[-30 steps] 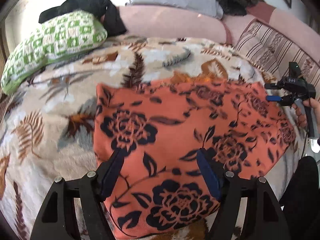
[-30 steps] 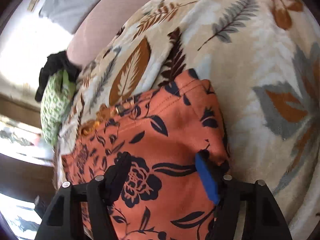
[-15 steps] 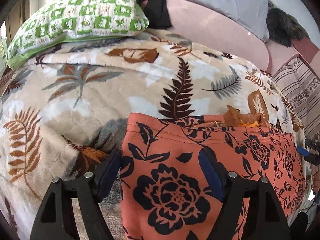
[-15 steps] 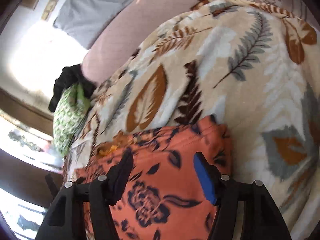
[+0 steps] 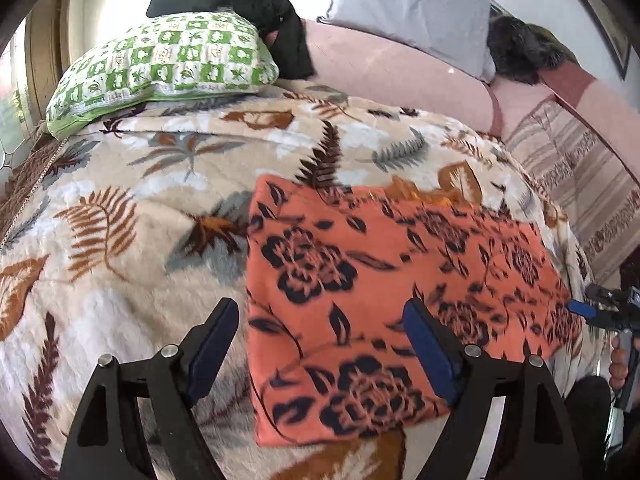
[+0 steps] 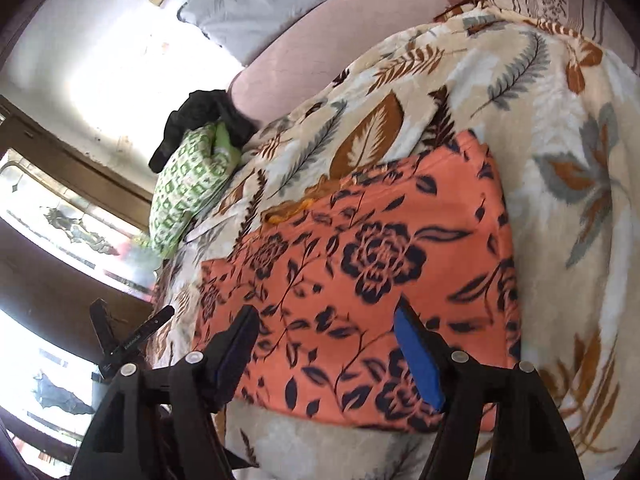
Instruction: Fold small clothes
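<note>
Looking at both wrist views, I've pulled the left gripper (image 5: 316, 344) and right gripper (image 6: 324, 344) back off the orange floral garment (image 5: 400, 280), both spread wide and holding nothing, so it lies flat in a neat rectangle on the leaf-print blanket (image 5: 120, 220) and that fold looks done to me.

No readable words or numbers anywhere, a small white mark printed on the black arm of the left gripper (image 6: 132, 340) seen from the right wrist, too blurred to make out, no labels on the floral garment (image 5: 384, 280)
</note>
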Motion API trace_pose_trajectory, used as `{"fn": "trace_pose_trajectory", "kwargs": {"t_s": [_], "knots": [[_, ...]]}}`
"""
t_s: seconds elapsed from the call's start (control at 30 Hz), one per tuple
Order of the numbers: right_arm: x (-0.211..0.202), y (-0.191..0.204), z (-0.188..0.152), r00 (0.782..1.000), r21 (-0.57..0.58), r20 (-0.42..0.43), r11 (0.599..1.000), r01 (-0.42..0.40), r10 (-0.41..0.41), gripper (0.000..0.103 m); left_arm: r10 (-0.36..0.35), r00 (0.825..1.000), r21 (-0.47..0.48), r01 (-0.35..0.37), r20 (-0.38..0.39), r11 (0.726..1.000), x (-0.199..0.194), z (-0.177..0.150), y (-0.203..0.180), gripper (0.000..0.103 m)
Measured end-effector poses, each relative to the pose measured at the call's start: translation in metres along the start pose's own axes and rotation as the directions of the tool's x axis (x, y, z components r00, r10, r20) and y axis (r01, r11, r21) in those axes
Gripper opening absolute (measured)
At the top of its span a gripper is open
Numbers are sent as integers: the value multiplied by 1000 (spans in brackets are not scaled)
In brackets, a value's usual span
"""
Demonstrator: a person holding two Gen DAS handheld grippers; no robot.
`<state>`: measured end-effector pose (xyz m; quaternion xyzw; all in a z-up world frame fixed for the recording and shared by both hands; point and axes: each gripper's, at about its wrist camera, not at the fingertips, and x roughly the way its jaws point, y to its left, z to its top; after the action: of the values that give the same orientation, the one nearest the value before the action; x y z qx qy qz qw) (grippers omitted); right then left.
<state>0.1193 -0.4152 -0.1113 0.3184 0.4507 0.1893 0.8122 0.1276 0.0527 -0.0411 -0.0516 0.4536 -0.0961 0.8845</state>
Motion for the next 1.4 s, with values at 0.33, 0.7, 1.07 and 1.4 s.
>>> {"fn": "trace_pose_trajectory", "kwargs": {"t_s": [0.33,0.7,1.07,1.4], "knots": [[-36,-35,-66,996,227,58,972,59,-74,70,80,996,33,-81,29,996,-14,-33,-25,87],[-38,-95,-82,967,616,238,783,-79,-90,70,-17,999,-72,19,34,997,0,-29,-51,87],[-33,-85,-82,964,478,140,868,135,-227,13,22,999,-18,-23,-36,1000,31,-26,-63,87],[-73,-58,-5,943,274,252,951,145,-217,76,40,999,5,-40,-30,999,58,-29,-61,88]]}}
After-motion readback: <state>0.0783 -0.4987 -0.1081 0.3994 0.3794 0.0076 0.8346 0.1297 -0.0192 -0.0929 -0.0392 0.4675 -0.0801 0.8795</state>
